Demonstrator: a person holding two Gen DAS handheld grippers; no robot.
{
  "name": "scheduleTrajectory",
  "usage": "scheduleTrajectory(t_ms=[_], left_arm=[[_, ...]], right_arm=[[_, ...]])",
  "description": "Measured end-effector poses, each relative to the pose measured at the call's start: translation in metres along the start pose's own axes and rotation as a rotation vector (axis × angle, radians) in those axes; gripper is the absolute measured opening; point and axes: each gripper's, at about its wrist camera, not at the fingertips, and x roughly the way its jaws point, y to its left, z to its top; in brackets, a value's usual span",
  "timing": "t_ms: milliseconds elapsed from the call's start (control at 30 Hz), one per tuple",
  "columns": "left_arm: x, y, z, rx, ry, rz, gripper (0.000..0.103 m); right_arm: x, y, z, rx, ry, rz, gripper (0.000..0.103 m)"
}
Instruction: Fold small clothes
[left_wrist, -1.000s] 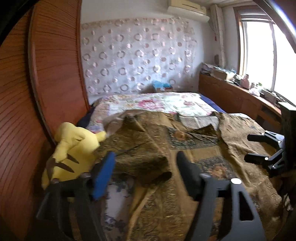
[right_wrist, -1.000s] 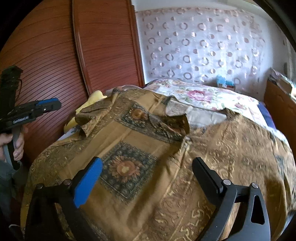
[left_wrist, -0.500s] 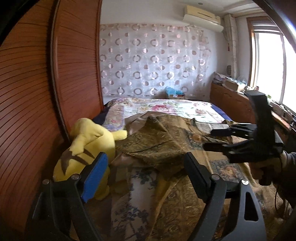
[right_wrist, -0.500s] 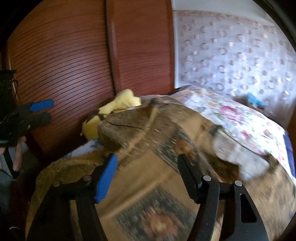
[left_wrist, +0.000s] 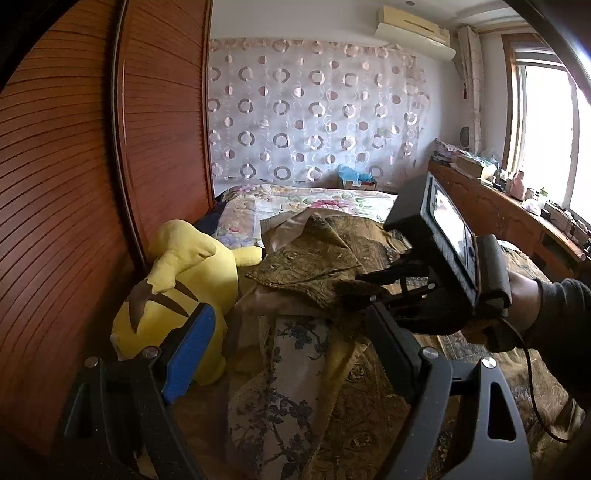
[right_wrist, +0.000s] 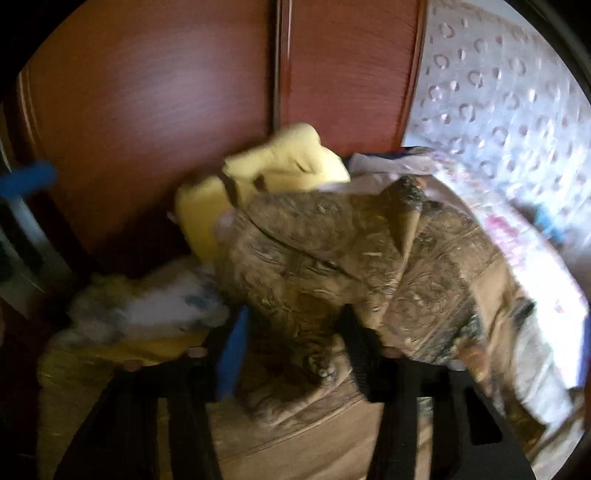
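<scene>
Beside yellow plush toy (left_wrist: 177, 291): right gripper (right_wrist: 295, 339) closing around brown shirt (right_wrist: 332, 251) fold; left gripper (left_wrist: 291, 354) wide, empty.

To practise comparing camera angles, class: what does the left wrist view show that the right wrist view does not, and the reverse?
Only the left wrist view shows the window, the air conditioner, the hand that holds the right gripper, and the left gripper standing open over the cloth. Only the right wrist view shows the right gripper's jaws closing with a fold of the brown shirt between them. Both show the shirt, the yellow plush, the wooden wardrobe and the circle-patterned curtain.
</scene>
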Motion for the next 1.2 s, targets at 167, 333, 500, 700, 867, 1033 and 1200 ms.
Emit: scheduleTrajectory(t_ms=[167, 333, 500, 700, 867, 1033, 1200], left_arm=[[0.006, -0.006, -0.004, 0.003, 0.019, -0.009, 0.084], [0.008, -0.015, -0.007, 0.008, 0.029, -0.027, 0.084], [0.011, -0.023, -0.006, 0.018, 0.034, -0.044, 0.084], [0.019, -0.032, -0.006, 0.023, 0.049, -0.052, 0.084], [0.019, -0.036, -0.008, 0.031, 0.061, -0.056, 0.084], [0.02, -0.038, -0.01, 0.027, 0.07, -0.059, 0.084], [0.023, -0.039, -0.011, 0.027, 0.077, -0.067, 0.084]], right_arm=[[-0.007, -0.009, 0.002, 0.038, -0.062, 0.008, 0.006], [-0.035, -0.053, -0.018, 0.277, -0.184, -0.039, 0.005], [-0.041, -0.084, -0.058, 0.426, -0.134, -0.09, 0.005], [-0.049, -0.101, -0.083, 0.461, -0.121, -0.119, 0.02], [-0.052, -0.09, -0.069, 0.405, -0.203, -0.046, 0.045], [-0.021, -0.08, -0.045, 0.321, -0.211, 0.021, 0.045], [0.012, -0.086, -0.027, 0.324, -0.129, 0.027, 0.045]])
